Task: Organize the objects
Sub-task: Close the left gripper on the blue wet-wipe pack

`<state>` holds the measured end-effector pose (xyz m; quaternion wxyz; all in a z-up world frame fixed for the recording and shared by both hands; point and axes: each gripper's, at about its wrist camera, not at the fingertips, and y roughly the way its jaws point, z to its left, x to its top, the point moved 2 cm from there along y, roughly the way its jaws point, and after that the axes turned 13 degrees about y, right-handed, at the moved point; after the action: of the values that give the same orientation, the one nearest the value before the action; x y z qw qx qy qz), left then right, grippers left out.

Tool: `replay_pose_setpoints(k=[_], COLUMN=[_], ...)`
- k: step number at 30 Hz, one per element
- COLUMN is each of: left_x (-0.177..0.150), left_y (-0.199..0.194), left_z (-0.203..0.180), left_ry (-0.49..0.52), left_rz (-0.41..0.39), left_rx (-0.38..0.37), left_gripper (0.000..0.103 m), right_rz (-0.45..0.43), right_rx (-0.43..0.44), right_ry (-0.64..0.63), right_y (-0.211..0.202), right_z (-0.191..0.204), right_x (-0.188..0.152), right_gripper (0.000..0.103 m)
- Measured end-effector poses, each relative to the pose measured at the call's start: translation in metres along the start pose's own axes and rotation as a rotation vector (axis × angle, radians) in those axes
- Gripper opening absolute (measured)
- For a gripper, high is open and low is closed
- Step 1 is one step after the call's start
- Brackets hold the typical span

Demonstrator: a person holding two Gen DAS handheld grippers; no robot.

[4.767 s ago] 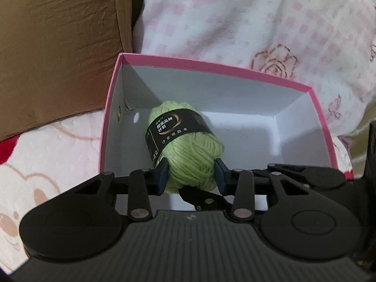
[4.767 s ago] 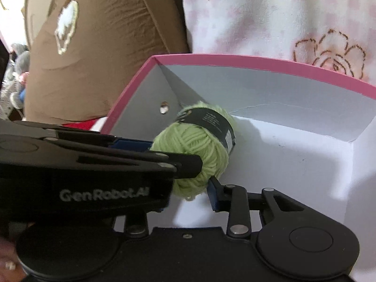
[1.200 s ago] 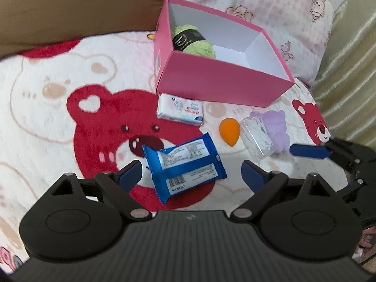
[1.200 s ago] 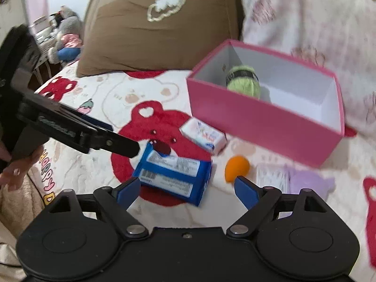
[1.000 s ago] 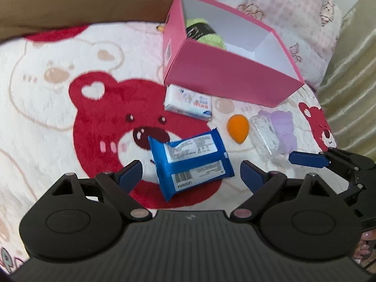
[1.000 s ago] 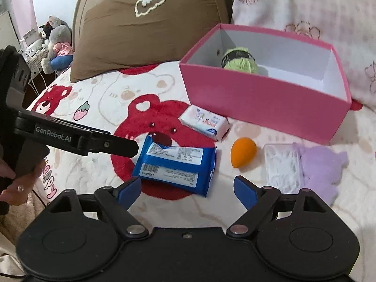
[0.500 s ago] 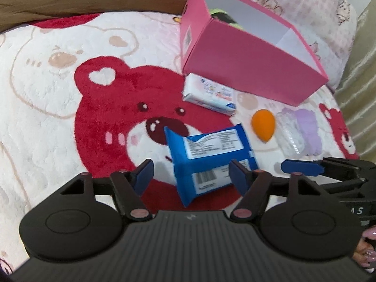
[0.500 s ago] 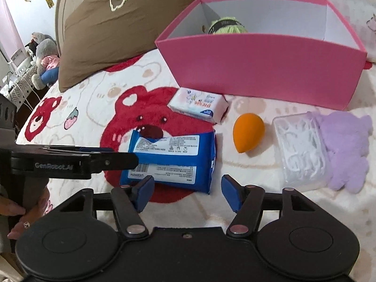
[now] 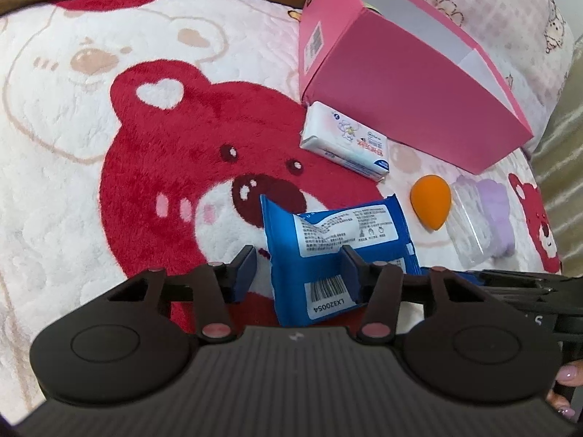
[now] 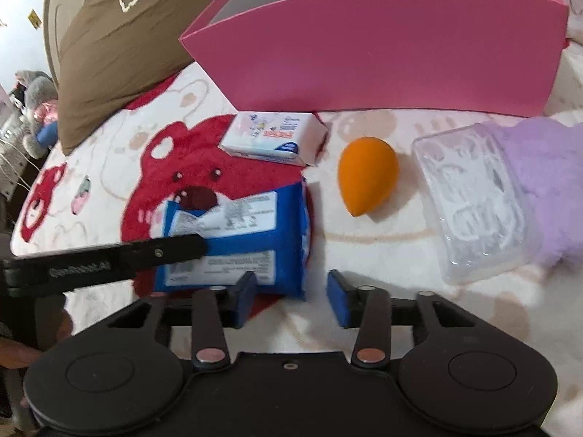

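A blue wipes pack lies on the bear blanket, its label wrinkled and one end lifted. My left gripper is low over its near end with the jaws closing. One pad rests on top of the pack, and a strip of blanket shows between the other pad and the pack's edge. My right gripper comes from the opposite side, jaws closing around the pack's corner, with a gap at its outer pad. The left finger lies across the pack. The open pink box stands behind.
A white tissue pack, an orange teardrop sponge, a clear plastic case and a purple fluffy item lie in front of the box. A brown pillow stands at the back left. A person's fingers show at the right edge.
Both grippers have sunk toward the blue pack and their jaws have narrowed from wide open. The pack has turned a little and its label has wrinkled.
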<state>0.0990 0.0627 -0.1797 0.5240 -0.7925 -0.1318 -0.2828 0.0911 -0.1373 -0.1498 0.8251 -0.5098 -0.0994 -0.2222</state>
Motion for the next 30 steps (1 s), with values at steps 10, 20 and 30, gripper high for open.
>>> replay_pose_setpoints(k=[10, 20, 30], left_x=[0.001, -0.002, -0.001], left_y=[0.002, 0.001, -0.004], left_z=[0.002, 0.011, -0.002], left_ry=[0.022, -0.113, -0.066], left_rz=[-0.007, 0.006, -0.019], left_rx=[0.024, -0.031, -0.022], left_gripper=[0.044, 0.033, 0.027], right_rz=[0.008, -0.030, -0.049], right_rx=[0.006, -0.039, -0.033], right_ry=[-0.047, -0.106, -0.138], right_y=[0.014, 0.017, 0.016], right_z=[0.010, 0.018, 0.022], right_x=[0.004, -0.004, -0.009], right_gripper=[0.033, 0.034, 0.035])
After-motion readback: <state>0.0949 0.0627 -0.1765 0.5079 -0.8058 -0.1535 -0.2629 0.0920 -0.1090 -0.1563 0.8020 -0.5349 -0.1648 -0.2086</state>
